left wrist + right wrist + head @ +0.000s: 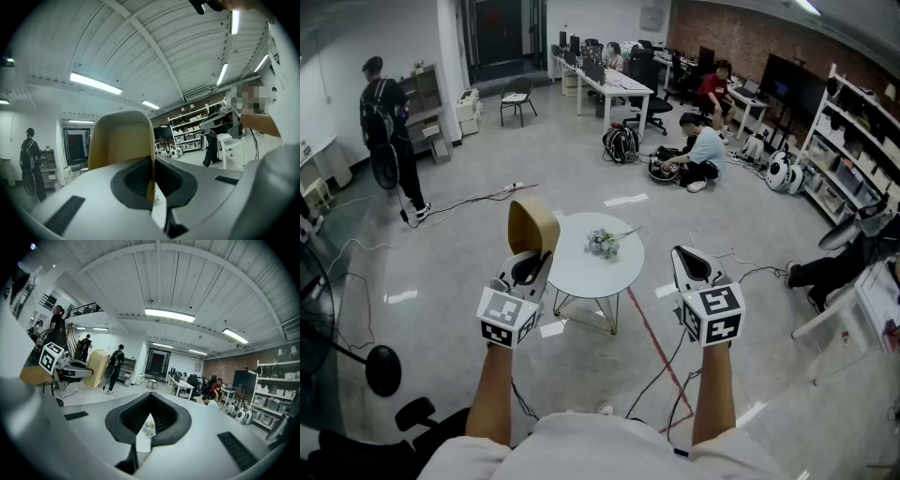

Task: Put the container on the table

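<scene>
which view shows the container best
The left gripper view: the container fills the middle, its wall clamped by the left gripper. The head view shows it small, held up left of the table. The right gripper view shows it tiny, far left.

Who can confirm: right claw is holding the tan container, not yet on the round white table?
Wrong claw. The left claw is shut on the tan container, per the left gripper view; the right claw holds nothing. It is not yet on the round white table.
</scene>
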`<action>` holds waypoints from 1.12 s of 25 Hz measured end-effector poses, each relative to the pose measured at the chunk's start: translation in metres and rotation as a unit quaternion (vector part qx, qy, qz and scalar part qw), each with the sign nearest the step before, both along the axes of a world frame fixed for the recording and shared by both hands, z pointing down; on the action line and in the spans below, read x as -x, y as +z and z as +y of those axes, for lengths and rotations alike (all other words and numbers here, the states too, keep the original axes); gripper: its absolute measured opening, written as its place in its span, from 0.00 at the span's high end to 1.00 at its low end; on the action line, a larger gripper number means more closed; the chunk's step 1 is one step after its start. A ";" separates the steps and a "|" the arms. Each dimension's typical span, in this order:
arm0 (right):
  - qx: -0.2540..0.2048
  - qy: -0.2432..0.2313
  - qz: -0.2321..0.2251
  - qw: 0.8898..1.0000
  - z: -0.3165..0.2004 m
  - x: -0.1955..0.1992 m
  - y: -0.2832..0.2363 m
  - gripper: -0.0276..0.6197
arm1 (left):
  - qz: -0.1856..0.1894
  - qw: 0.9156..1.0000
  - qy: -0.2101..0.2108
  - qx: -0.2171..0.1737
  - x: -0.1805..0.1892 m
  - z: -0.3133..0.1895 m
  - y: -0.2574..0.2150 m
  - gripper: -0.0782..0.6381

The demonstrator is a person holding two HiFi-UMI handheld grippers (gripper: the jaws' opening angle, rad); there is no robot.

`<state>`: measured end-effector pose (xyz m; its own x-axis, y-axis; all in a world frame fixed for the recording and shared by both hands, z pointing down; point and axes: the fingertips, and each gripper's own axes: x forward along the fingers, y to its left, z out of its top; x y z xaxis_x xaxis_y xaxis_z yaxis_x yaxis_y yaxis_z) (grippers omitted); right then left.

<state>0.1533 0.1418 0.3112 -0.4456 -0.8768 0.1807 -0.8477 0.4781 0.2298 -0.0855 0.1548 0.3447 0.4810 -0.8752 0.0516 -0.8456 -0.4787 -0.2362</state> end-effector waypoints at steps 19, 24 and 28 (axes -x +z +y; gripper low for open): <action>0.021 -0.036 -0.015 0.999 -0.140 0.014 0.032 0.94 | -0.006 1.000 -0.012 0.007 0.004 -0.139 0.025 0.86; 0.016 -0.034 -0.009 0.999 -0.231 0.040 0.037 0.94 | -0.005 1.000 -0.007 -0.002 0.029 -0.237 0.029 0.86; 0.018 -0.021 -0.014 1.000 -0.309 0.066 0.034 0.94 | -0.009 1.000 0.006 0.000 0.051 -0.320 0.027 0.86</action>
<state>0.0877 -0.1676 0.3453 -0.4866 -0.8510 0.1975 -0.8332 0.5200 0.1881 -0.1362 -0.1655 0.3720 0.4900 -0.8697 0.0594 -0.8359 -0.4882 -0.2509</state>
